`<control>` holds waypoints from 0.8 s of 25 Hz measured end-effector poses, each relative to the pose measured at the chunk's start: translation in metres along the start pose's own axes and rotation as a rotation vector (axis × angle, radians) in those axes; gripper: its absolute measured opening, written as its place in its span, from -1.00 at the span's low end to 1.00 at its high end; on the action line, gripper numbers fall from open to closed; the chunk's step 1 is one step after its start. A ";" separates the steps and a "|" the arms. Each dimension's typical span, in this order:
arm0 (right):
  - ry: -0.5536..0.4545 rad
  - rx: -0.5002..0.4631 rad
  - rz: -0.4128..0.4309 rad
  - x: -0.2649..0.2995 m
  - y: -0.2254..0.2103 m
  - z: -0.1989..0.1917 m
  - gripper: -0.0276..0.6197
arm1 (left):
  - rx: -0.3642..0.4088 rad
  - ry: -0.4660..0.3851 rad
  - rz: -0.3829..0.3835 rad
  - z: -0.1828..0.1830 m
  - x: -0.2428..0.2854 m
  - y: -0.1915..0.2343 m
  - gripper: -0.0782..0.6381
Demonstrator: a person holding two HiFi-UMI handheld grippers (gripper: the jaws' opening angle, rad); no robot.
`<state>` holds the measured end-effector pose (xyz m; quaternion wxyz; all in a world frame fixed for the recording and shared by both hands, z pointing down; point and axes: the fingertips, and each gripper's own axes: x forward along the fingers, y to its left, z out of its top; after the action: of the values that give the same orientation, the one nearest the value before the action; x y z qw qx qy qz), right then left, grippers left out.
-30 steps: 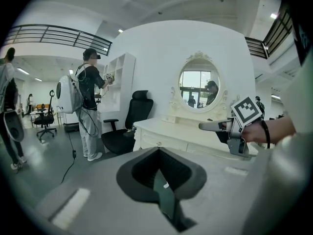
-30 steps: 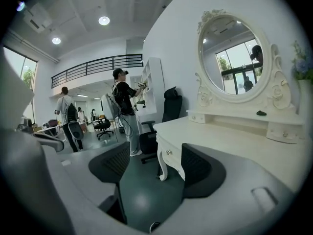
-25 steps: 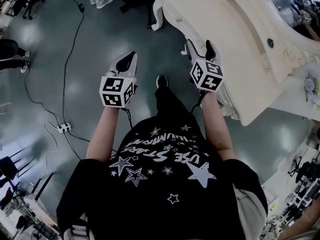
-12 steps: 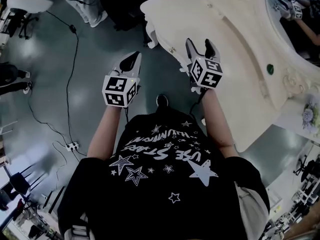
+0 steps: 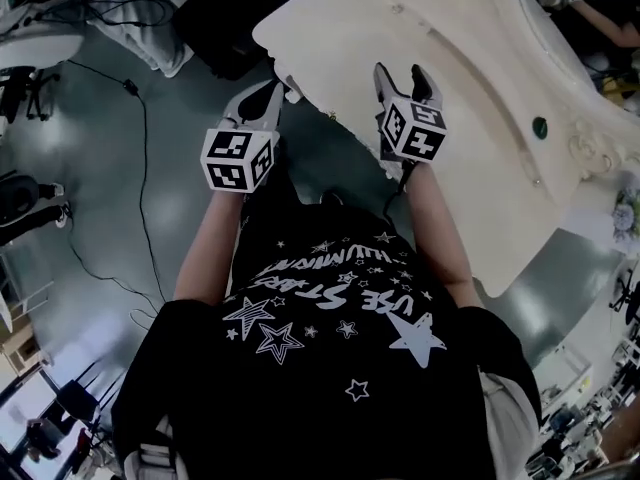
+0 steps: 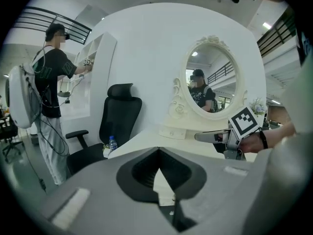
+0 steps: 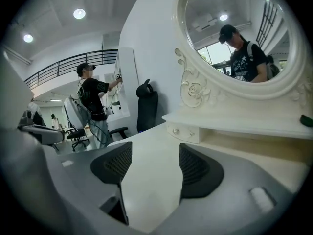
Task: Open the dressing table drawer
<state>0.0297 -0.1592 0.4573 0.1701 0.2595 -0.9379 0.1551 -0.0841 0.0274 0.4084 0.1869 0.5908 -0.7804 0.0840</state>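
Cream dressing table (image 5: 480, 98); small drawers (image 7: 184, 130) shut; contents hidden.

- I'm standing in a big open work hall, more a lab or studio than a home: the dressing table (image 5: 470, 88) sits on a bare, polished grey floor (image 5: 80, 228).
- Left of the dressing table, a cable (image 5: 143, 168) trails across that floor.
- Past its far end stand an office chair (image 6: 115, 121) and a person (image 6: 51, 82) wearing wired gear, at a white cabinet (image 6: 100, 77).
- Further back runs a railed balcony (image 7: 73, 62).

A black office chair (image 6: 120, 114) stands near a water bottle (image 6: 112, 143).
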 end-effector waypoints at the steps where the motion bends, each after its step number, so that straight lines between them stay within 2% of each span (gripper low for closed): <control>1: -0.002 0.008 -0.021 0.003 -0.003 0.001 0.04 | 0.010 0.004 -0.018 0.003 0.008 0.003 -0.78; 6: -0.009 0.044 -0.126 0.031 -0.011 0.010 0.02 | 0.053 0.019 -0.119 0.020 0.059 0.028 -0.78; 11: 0.004 0.075 -0.242 0.063 -0.012 0.020 0.02 | 0.141 0.055 -0.243 0.038 0.110 0.051 -0.78; 20: 0.041 0.112 -0.458 0.106 -0.024 0.026 0.00 | 0.211 0.116 -0.433 0.058 0.185 0.074 -0.78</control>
<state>-0.0492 -0.2349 0.4812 0.2051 0.4714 -0.8408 0.1697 -0.2093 -0.1369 0.4341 0.1824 0.7546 -0.6106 0.1567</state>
